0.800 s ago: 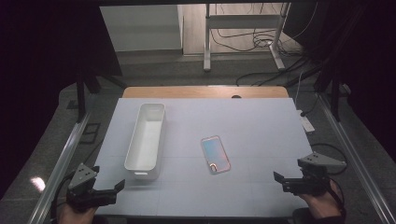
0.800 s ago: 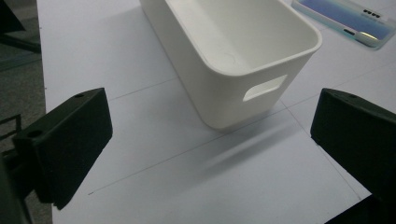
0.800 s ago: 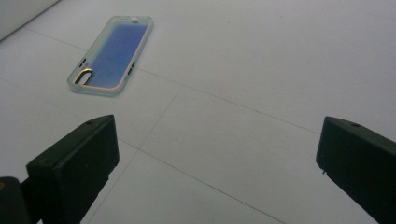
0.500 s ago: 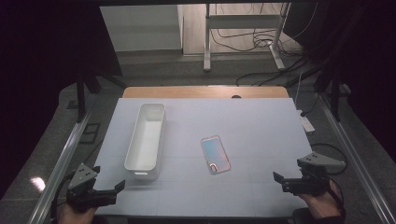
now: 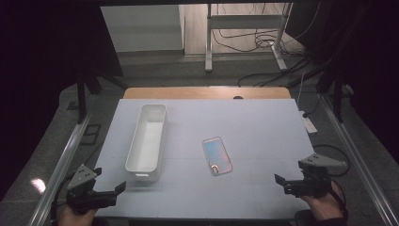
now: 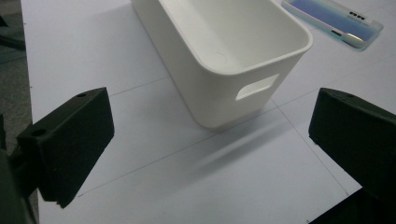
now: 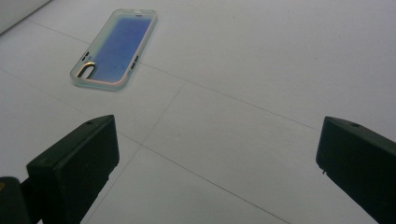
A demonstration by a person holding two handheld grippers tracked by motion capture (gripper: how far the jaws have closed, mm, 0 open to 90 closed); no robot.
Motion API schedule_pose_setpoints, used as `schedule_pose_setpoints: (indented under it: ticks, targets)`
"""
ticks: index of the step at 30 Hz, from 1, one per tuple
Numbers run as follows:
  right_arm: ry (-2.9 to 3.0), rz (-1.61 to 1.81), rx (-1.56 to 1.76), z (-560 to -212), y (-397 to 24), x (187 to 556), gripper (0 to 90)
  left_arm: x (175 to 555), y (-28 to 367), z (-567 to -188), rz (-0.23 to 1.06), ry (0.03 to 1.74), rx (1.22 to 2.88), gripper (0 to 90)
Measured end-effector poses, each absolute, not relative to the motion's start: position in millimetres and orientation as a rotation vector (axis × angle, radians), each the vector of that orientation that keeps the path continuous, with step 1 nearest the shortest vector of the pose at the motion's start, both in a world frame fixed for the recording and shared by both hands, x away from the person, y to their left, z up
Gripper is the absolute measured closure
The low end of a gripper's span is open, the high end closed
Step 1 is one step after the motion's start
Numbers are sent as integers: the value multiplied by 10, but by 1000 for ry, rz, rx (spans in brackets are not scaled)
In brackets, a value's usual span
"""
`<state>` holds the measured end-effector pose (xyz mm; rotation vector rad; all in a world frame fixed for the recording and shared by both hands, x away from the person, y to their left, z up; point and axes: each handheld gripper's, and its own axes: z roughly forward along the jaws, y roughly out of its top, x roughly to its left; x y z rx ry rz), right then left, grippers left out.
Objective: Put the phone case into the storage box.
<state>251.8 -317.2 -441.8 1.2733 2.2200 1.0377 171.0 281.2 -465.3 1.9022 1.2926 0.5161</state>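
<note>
At the near bench (image 5: 263, 122) corners, left claw (image 5: 109, 192) and right claw (image 5: 286, 182) both gaping wide and empty, phone case (image 5: 217, 155) lying flat mid-bench just beside the white bin (image 5: 147, 141): thin, low edges, likely to skid away from a shallow pinch.
</note>
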Motion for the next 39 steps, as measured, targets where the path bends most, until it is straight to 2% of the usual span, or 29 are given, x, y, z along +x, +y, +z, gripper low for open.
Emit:
schedule_pose_setpoints:
  ticks: [39]
  targets:
    - [2389, 1045, 1159, -4411, -2862, 2811, 0, 1719, 2849, -4662, 467, 1286, 1890, 13]
